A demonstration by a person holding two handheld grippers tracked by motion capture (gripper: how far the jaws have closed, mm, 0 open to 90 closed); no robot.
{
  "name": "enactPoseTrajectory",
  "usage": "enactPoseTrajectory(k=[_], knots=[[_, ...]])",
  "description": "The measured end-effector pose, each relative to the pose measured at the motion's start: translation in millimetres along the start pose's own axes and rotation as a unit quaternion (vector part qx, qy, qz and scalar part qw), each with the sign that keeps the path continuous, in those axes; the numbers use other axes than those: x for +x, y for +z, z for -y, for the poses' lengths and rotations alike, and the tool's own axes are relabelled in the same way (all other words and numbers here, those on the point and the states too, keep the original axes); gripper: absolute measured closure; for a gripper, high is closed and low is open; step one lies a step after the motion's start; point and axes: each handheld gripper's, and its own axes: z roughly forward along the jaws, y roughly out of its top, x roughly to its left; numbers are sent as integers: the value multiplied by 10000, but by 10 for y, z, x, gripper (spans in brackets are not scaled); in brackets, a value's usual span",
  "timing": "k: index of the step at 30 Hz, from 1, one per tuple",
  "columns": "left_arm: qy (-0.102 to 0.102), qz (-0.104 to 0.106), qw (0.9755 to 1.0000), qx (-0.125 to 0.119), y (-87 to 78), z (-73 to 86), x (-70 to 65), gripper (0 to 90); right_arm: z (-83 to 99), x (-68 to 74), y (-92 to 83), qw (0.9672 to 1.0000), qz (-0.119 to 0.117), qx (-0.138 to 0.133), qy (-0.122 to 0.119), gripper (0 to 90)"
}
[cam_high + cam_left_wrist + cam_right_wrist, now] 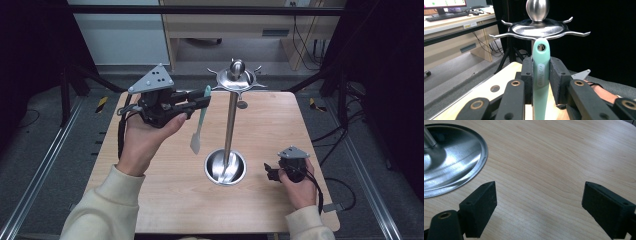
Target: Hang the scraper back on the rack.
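The left gripper (541, 77) clamps a mint-green spatula handle (541, 75) just below the steel rack's hooks (537, 30).

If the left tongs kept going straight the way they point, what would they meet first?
Probably the rack's hooked top disc: it sits just ahead of the spatula the left tongs hold, though depth is unclear.

The mint-green spatula (541, 75) runs off the bottom edge of the left gripper view, its blade out of frame and its handle sides covered by the black pads (527, 75). The utensil stand (537, 27) loses the top of its knob to the upper edge there. In the right gripper view, the stand's steel base (454, 162) is cropped at left and top. Whether the handle hole (541, 47) meets a hook (499, 35) cannot be told.
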Motion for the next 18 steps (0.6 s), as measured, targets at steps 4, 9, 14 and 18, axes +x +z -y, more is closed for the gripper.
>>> enactPoseTrajectory(k=[4,9,14,18], knots=[[-32,13,10000,-3,17,-1,11,743,0,-1,2,10000,-4,3,6,130],[-29,17,10000,5,48,-13,8,744,0,0,3,10000,-11,2,8,130],[-31,7,10000,17,75,-26,4,743,0,2,1,10000,-20,8,13,130],[-46,14,10000,17,109,-30,5,743,1,-2,3,10000,-23,3,-10,130]])
